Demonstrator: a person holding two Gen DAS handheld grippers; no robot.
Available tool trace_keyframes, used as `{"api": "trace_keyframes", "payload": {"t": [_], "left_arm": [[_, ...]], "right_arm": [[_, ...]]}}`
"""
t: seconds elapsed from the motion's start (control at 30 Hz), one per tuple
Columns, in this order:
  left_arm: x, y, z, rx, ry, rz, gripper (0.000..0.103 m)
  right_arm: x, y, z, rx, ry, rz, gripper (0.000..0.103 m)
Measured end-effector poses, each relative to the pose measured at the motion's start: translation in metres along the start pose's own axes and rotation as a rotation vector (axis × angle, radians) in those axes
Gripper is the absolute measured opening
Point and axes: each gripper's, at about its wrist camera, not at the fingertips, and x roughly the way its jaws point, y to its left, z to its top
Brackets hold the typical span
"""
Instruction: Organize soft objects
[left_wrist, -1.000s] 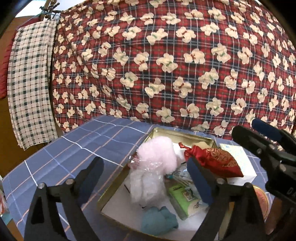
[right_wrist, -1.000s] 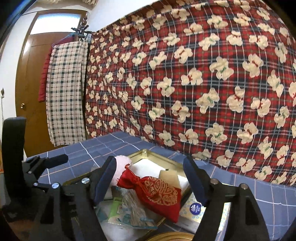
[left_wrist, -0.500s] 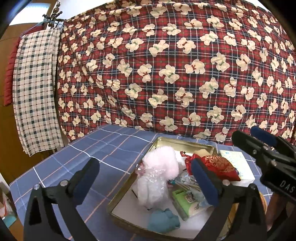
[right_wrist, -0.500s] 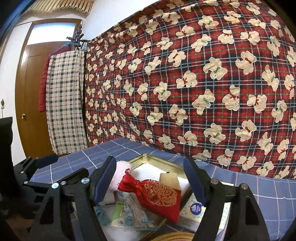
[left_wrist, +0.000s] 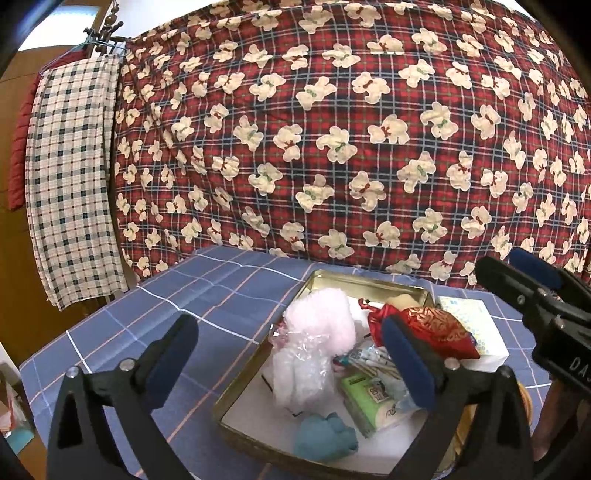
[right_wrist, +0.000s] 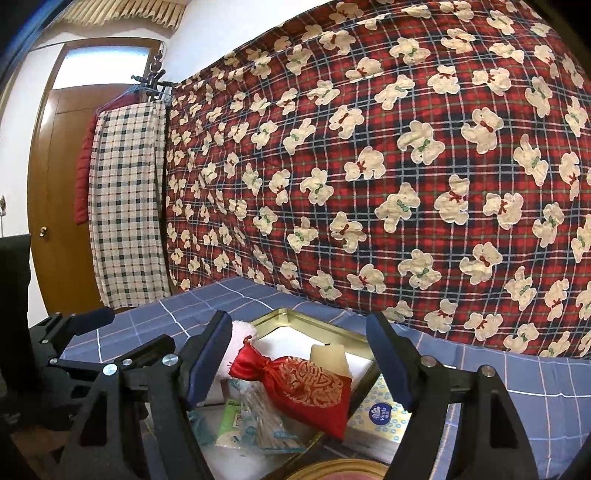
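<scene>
Soft objects — a pink puff (left_wrist: 321, 317), red pouch (left_wrist: 436, 328) and teal cloth (left_wrist: 325, 435) — lay in the gold tin (left_wrist: 236, 391). We held the left gripper (left_wrist: 291, 354) wide and empty, the right gripper (right_wrist: 295, 362) parted, gripping nothing.

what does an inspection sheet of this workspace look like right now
surface: blue checked cloth
job's things: gold tin tray holding pink fluffy item, red pouch, teal cloth, green tissue pack
clutter: tissue box beside the tray
grippers: left claw open, empty; right claw open above the pouch
cables: nothing seen
surroundings: teddy-print quilt, checked garment, wooden door
</scene>
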Motion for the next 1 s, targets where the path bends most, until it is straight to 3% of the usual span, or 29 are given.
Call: {"api": "trace_keyframes", "payload": {"t": [1.0], "left_arm": [[0.0002, -0.0068, -0.0050, 0.033, 0.039, -0.003, 0.102]], "right_arm": [[-0.0034, -0.0077, 0.0022, 0.024, -0.008, 0.006, 0.077]]}}
